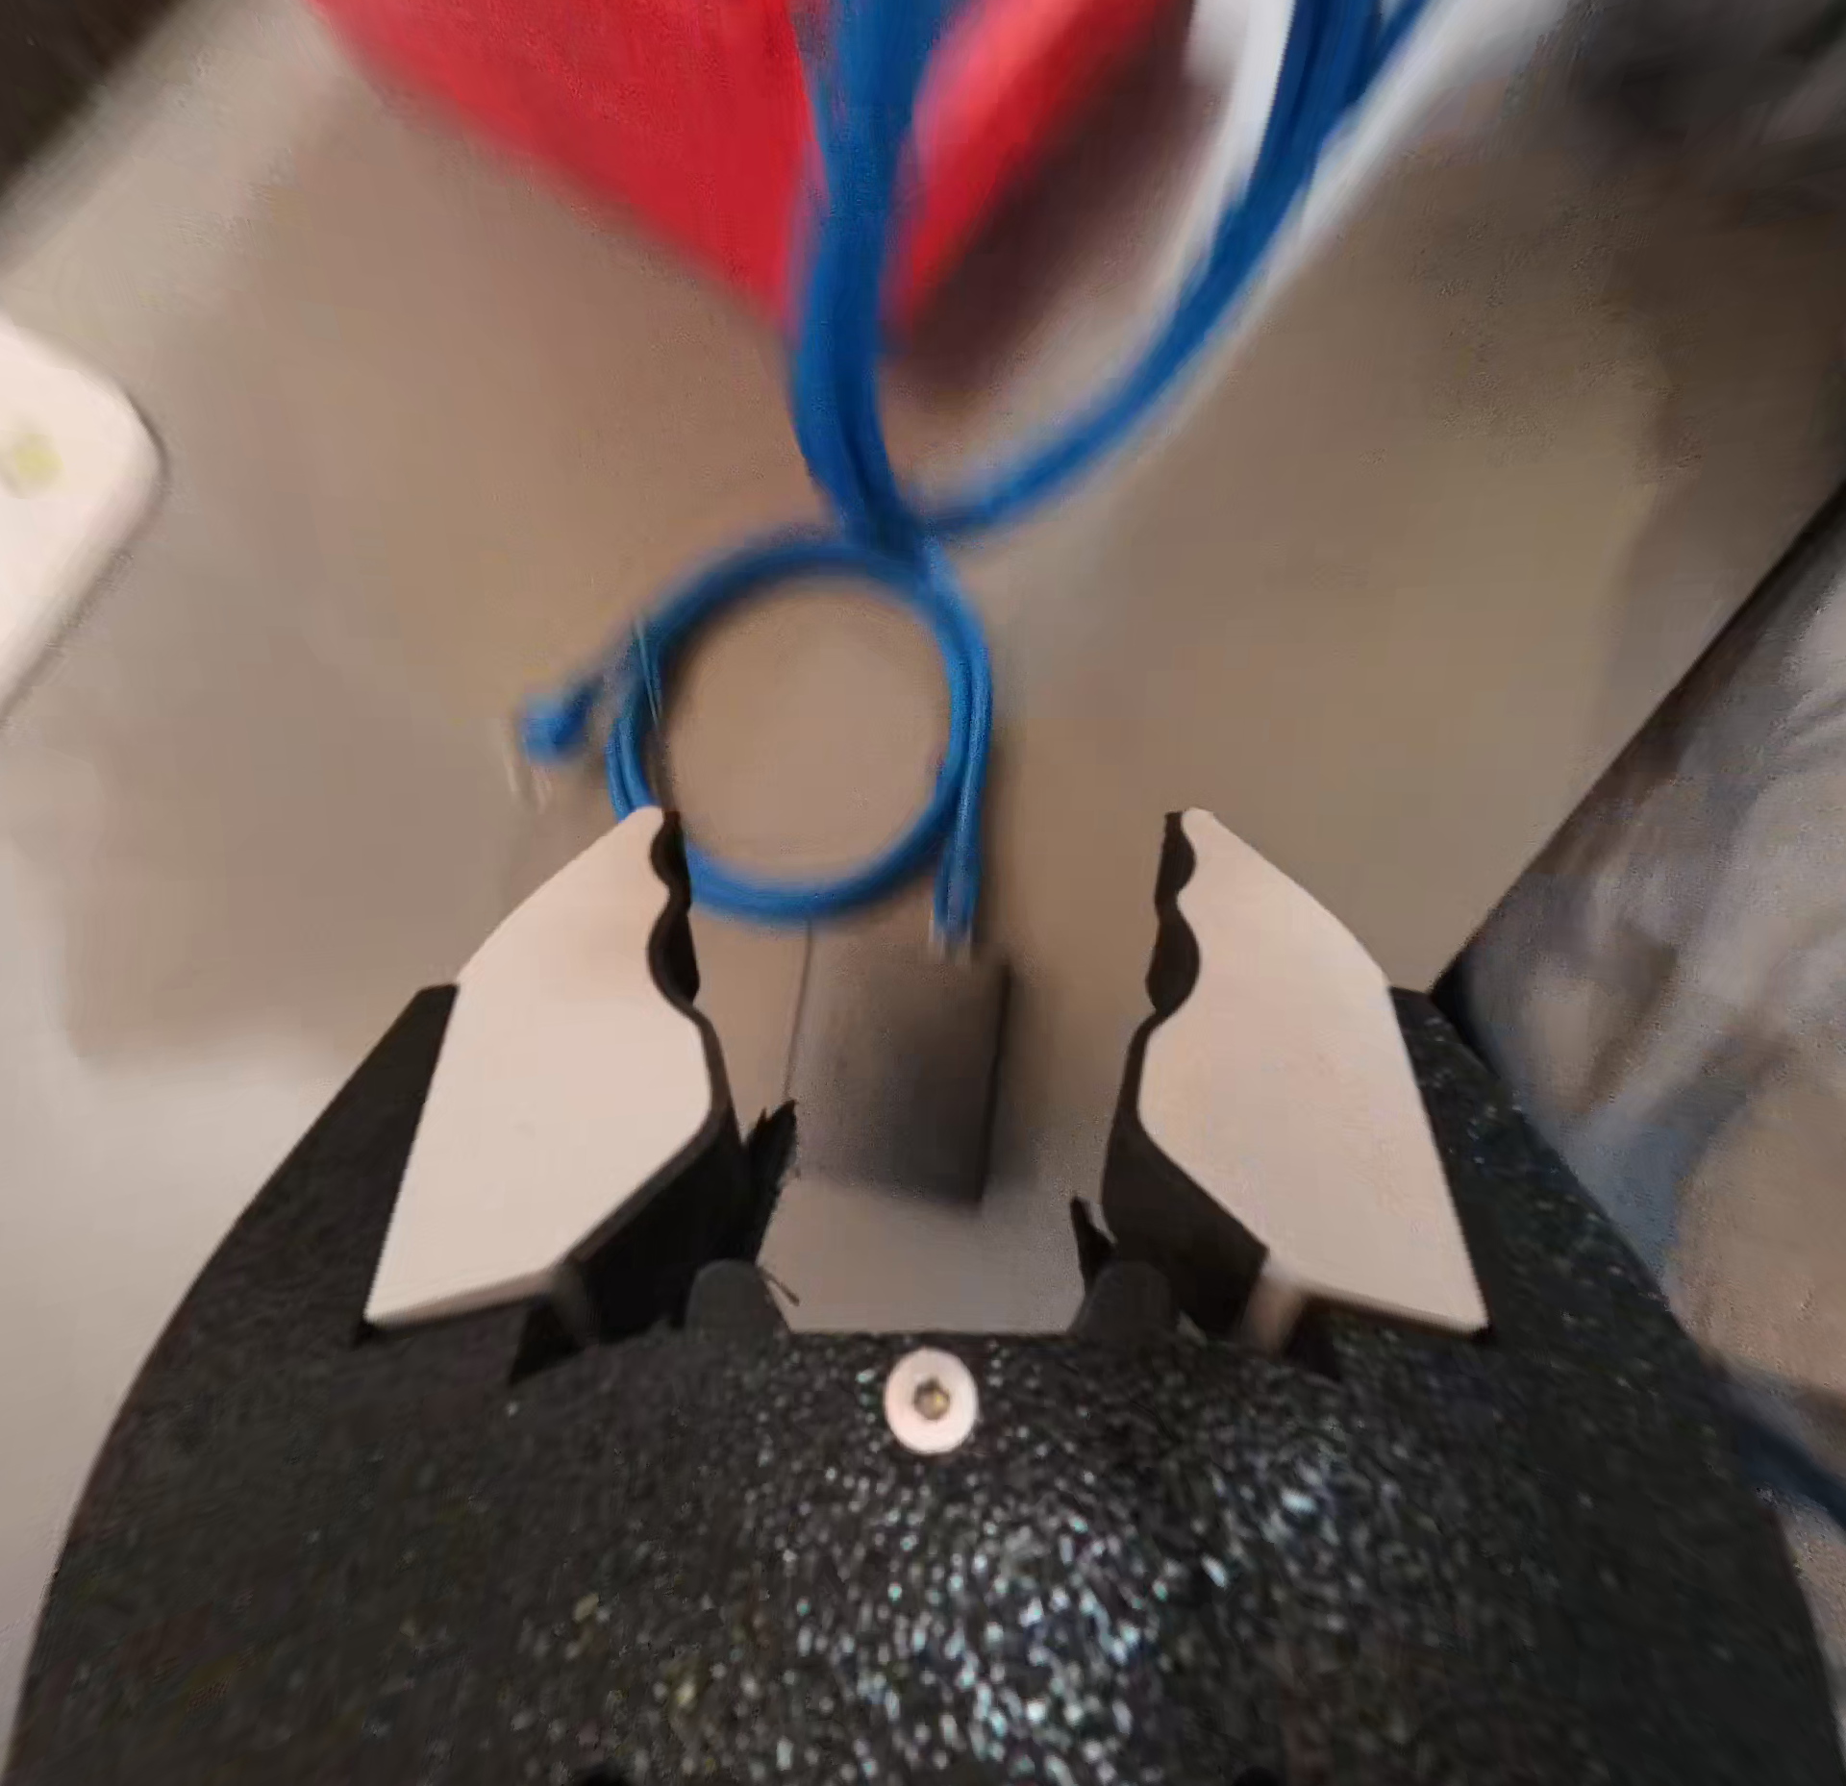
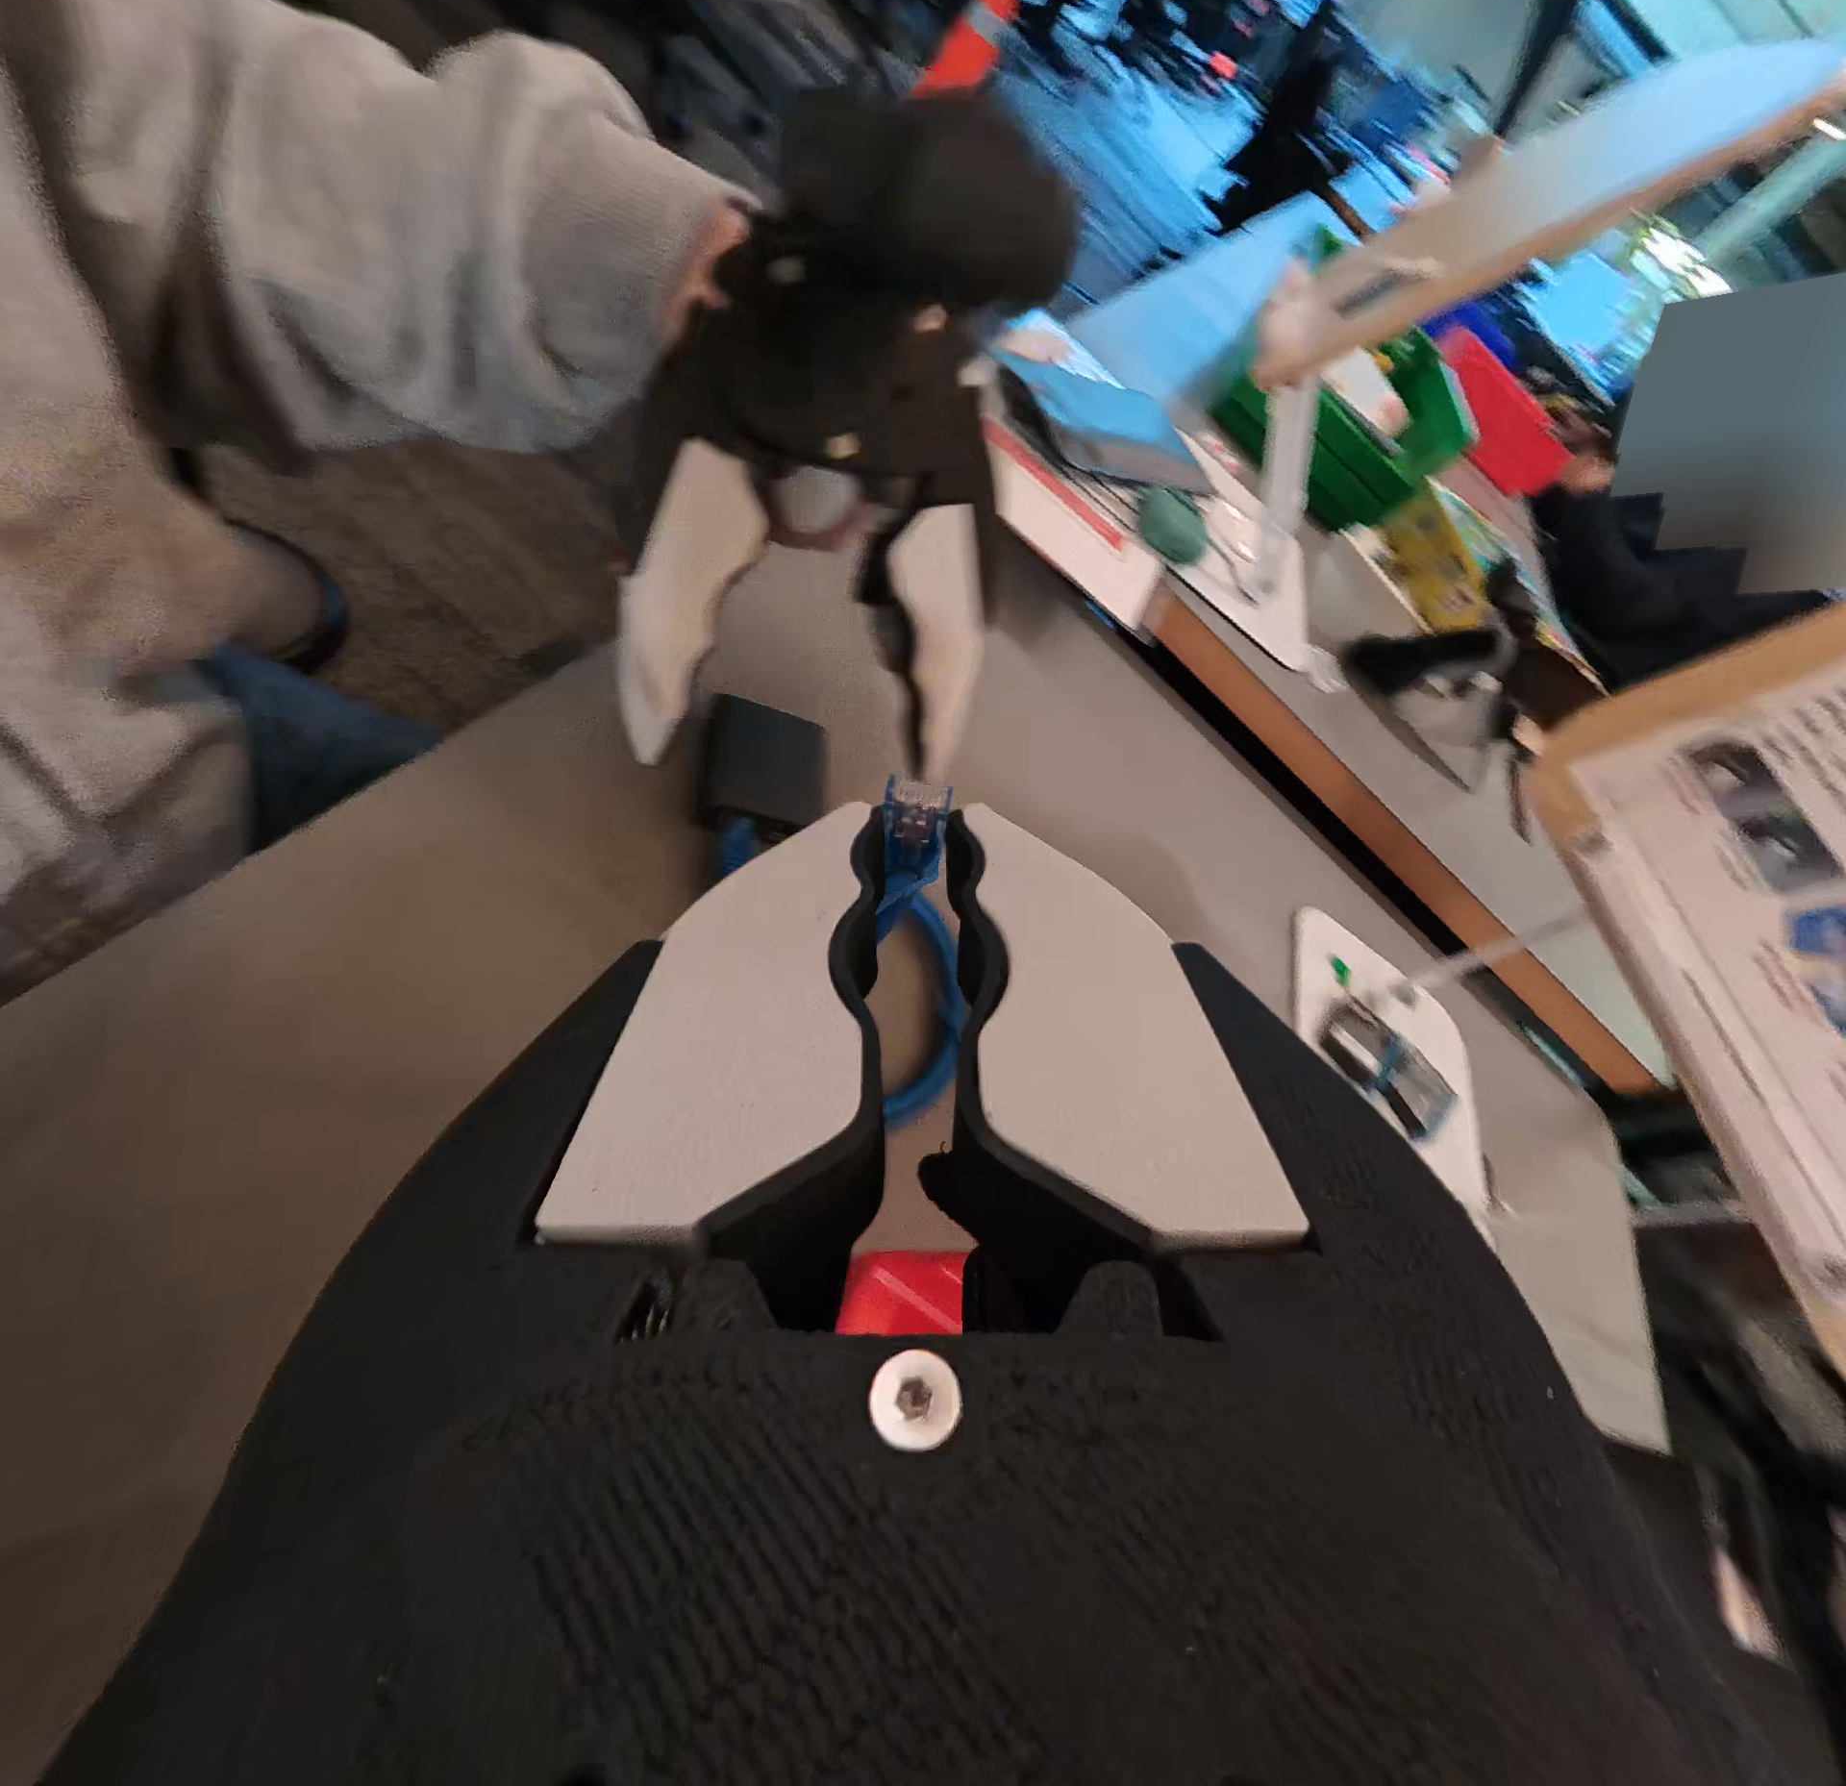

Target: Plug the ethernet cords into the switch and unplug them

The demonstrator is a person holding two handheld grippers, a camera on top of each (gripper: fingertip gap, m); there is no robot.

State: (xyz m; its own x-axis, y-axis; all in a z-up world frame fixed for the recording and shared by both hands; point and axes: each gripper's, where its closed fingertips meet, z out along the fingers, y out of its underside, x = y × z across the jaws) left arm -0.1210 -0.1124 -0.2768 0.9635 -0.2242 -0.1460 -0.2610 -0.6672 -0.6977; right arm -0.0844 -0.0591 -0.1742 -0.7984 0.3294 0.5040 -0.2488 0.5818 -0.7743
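— Where do your tools stand?

— Your right gripper [image 2: 914,824] is clenched on the blue ethernet plug [image 2: 917,807]. Your left gripper [image 1: 924,824] gapes wide over bare table [image 1: 350,590], gripping nothing; the blue cord [image 1: 829,719] coils just ahead.

— And the switch?

— The black switch [image 2: 764,754] sits near the table's rim, with clear surface around it.

Both wrist views near, sharing grey table [image 1: 400,500]
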